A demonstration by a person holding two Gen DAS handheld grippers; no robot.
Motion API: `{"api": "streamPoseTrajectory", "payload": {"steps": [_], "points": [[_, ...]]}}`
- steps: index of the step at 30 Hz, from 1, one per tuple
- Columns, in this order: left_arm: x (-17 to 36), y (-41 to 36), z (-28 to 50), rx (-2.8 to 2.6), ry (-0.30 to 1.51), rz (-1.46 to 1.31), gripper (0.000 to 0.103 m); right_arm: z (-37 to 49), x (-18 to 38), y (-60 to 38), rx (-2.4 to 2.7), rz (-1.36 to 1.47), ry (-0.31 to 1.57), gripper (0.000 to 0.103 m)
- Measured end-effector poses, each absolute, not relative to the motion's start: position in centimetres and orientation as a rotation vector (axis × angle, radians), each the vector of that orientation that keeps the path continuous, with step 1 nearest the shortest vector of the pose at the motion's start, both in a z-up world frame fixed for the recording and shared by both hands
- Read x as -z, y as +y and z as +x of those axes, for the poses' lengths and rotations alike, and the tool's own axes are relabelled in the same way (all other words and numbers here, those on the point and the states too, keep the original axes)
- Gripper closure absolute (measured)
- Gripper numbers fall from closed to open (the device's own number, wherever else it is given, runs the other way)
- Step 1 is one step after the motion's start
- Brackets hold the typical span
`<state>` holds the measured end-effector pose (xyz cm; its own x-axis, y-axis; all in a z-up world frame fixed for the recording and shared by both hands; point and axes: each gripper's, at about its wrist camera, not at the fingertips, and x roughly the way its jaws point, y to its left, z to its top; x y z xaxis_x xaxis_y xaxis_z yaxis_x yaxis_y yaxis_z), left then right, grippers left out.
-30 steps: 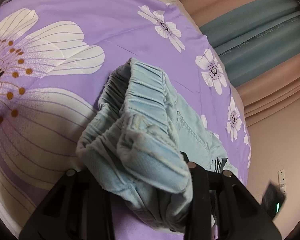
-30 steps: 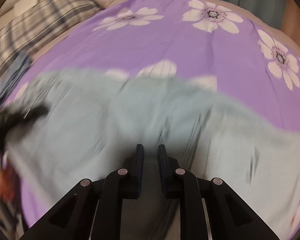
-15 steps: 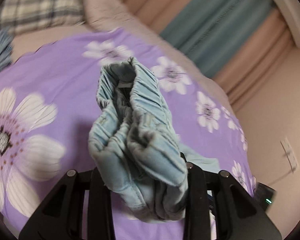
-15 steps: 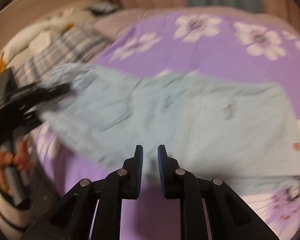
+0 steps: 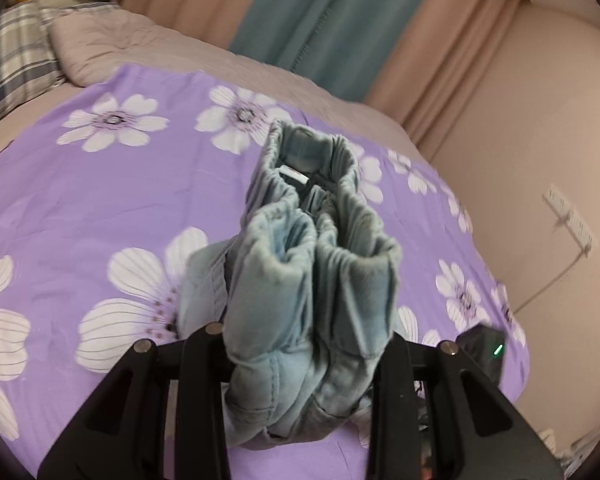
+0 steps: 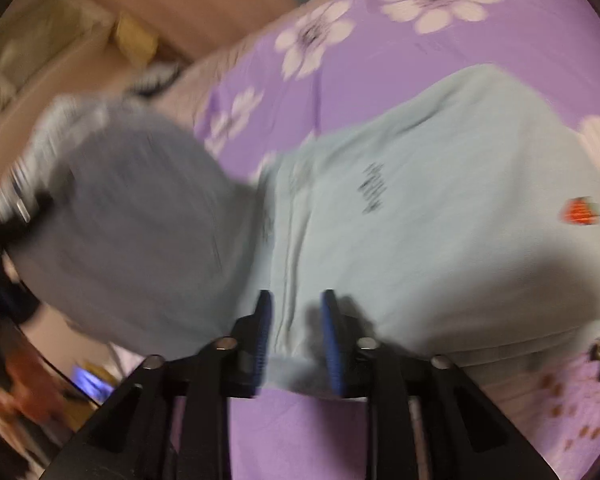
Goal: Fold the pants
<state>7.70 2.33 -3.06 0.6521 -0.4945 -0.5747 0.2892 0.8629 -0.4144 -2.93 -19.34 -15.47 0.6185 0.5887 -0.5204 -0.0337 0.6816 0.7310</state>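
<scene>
My left tongs [image 5: 300, 364] pinch the bunched waistband of the pants [image 5: 320, 264], lifted off the bed [image 5: 100, 184]. Right tongs [image 6: 296, 332] have just been opening, now spread, with a pants edge between the pads but not gripped. From there the legs run out towards 1 o'clock, flat on the bed. No containers around.

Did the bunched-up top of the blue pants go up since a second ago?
Yes. The pants waistband, clamped in the left gripper, now sits higher above the purple flowered sheet, with the curtains now showing behind it.
</scene>
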Motion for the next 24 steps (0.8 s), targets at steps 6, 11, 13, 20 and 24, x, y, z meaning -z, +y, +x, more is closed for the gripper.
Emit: {"api": "streamPoseTrajectory", "payload": {"steps": [6,11,13,20,24], "points": [[5.9,-3.0,8.5,0.508,0.819,-0.192,0.069,-3.4,17.3,-23.9,-0.538,1.197,0.697,0.037],[9.2,-6.2,9.1,0.562,0.911,-0.117,0.049,-2.6,18.0,-24.5,-0.617,1.435,0.613,0.027],[10.0,-6.6,9.4,0.570,0.936,-0.103,0.048,-2.2,18.0,-25.0,-0.629,1.499,0.595,0.024],[9.0,-7.2,7.6,0.645,0.910,-0.081,0.001,-2.6,17.4,-24.9,-0.592,1.409,0.700,0.023],[8.8,-7.1,7.1,0.631,0.905,-0.050,0.002,-2.1,17.6,-24.5,-0.560,1.395,0.747,0.019]]}}
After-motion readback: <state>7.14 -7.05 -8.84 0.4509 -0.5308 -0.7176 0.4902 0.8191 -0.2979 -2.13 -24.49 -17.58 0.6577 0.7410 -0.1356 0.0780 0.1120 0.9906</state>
